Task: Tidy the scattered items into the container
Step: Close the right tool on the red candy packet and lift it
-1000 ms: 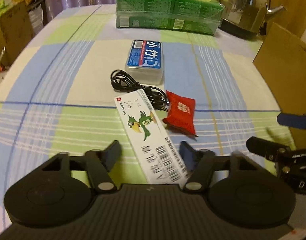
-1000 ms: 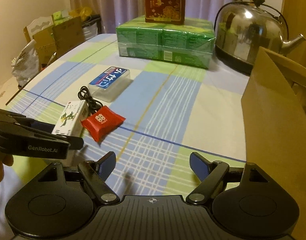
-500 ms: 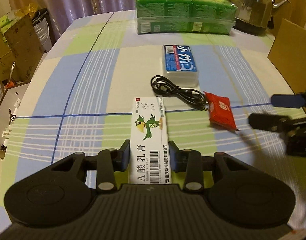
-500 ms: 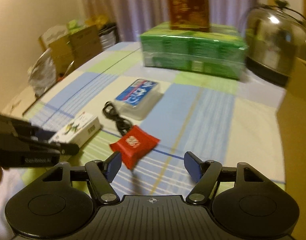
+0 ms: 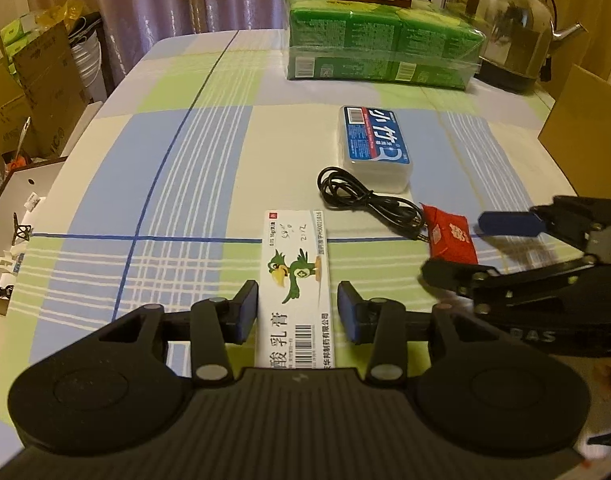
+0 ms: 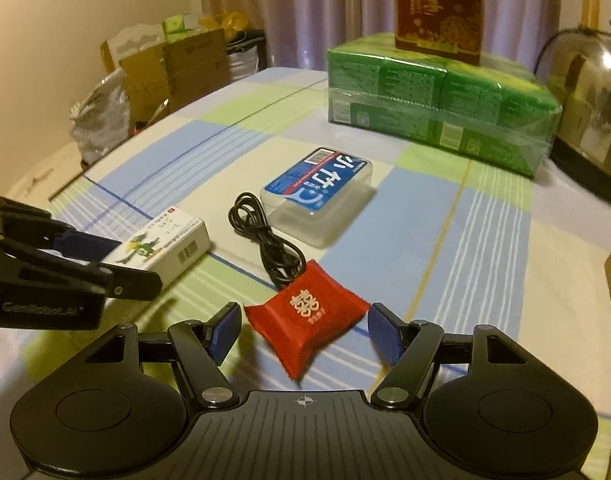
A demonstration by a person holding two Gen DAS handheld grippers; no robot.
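At the tablecloth's (image 5: 177,152) near edge, my left gripper (image 5: 298,312) has narrowed around the ointment box (image 5: 296,280), pads not quite touching; my right gripper (image 6: 304,330), newly arrived, stands wide around the red pouch (image 6: 307,316). Both grasps look imminent.

On the white ointment box (image 5: 295,280) you can read "乳膏", a barcode, and "H50021816" along its 3 o'clock edge. The clear case's blue label (image 5: 372,137) shows large white characters, not surely legible. The red pouch (image 6: 307,322) bears "囍" in gold. The dark red box (image 6: 439,4) at 12 o'clock reads "喜家有喜". The left gripper (image 6: 89,256) carries "GenRobot.AI", blurred.
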